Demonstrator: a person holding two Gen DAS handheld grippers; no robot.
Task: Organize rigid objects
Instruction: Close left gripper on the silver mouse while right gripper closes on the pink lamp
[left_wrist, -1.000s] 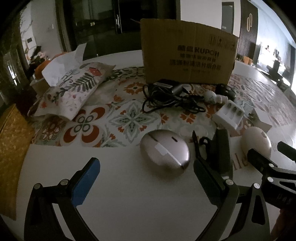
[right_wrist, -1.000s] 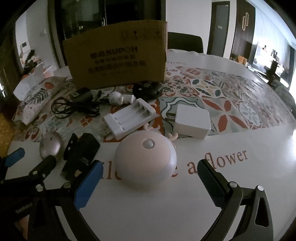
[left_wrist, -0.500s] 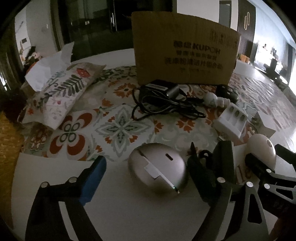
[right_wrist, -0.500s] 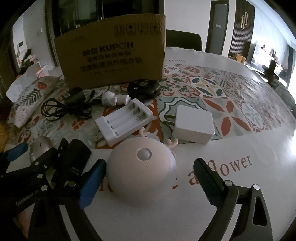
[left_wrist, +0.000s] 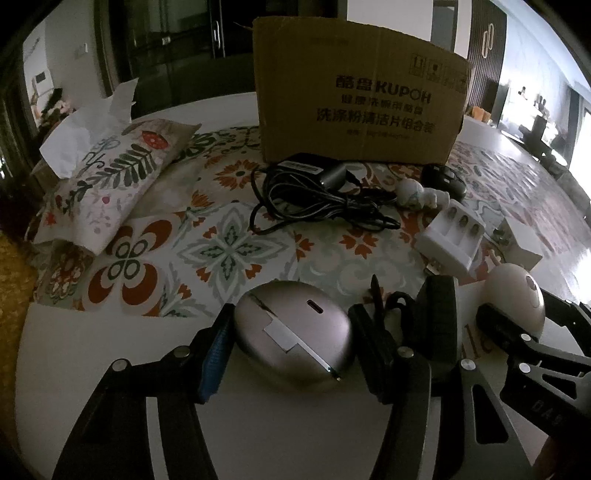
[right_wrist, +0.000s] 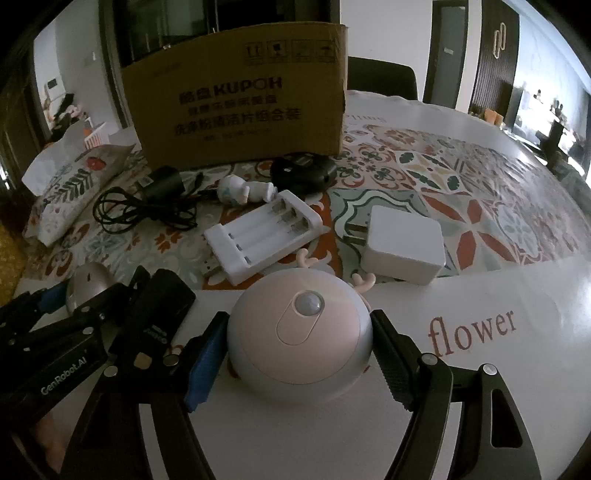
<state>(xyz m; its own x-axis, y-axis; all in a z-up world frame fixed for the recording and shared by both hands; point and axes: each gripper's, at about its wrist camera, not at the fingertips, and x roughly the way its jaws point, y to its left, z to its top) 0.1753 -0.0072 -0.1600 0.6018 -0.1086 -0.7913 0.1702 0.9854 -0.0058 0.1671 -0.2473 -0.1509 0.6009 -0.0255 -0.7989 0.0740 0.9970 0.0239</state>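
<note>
The left gripper (left_wrist: 291, 350) is closing around a silver mouse (left_wrist: 291, 334) at 6 o'clock in its view; the right gripper (right_wrist: 299, 354) is closing on a pink dome light (right_wrist: 299, 332), pads at its sides. Both look hard, smooth, light and likely slippery; grip the widest flanks. White table (right_wrist: 498, 387), patterned cloth, cardboard box (right_wrist: 236, 99) at 12 o'clock, dim room

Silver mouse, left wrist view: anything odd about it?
Yes. The silver mouse has a pale strip that looks like tape stuck across its seam, and its shell seems slightly parted along that line, so it may be damaged. The left tool is closing around it; pads appear at or near its sides.
</note>
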